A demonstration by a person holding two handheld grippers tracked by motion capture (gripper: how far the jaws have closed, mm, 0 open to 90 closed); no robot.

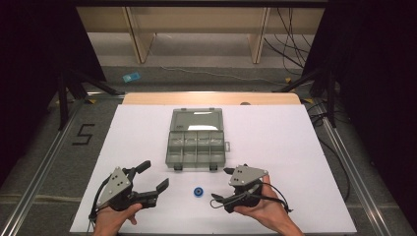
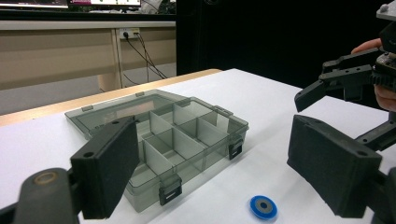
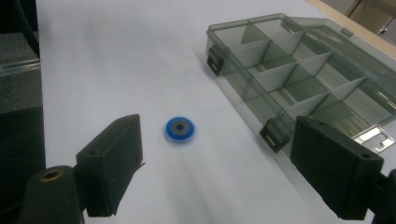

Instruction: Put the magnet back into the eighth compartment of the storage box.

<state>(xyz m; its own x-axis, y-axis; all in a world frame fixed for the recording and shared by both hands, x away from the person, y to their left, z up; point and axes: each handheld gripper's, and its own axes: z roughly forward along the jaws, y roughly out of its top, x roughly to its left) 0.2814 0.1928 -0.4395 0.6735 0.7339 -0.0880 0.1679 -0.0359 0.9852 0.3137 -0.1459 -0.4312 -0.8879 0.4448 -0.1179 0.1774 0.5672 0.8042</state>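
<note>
White tabletop point(image 1: 275, 147) carries the small blue disc with a dark centre point(image 1: 198, 191) between your two spread-jawed tools, near the open smoky-grey plastic compartment box point(image 1: 196, 140); lower your right gripper point(image 1: 223, 185) squarely, straddling the disc's rim.

organizer box point(image 3: 299, 70) far corner cut off at frame edge, rt gripper view

A white-topped table point(image 1: 275, 147) with a wooden far edge carries 2 things. An open grey compartment box point(image 1: 195, 140) lies mid-table, lid flat behind; nearer, apart, lies a small blue disc point(image 1: 198, 191), possibly a washer.
</note>
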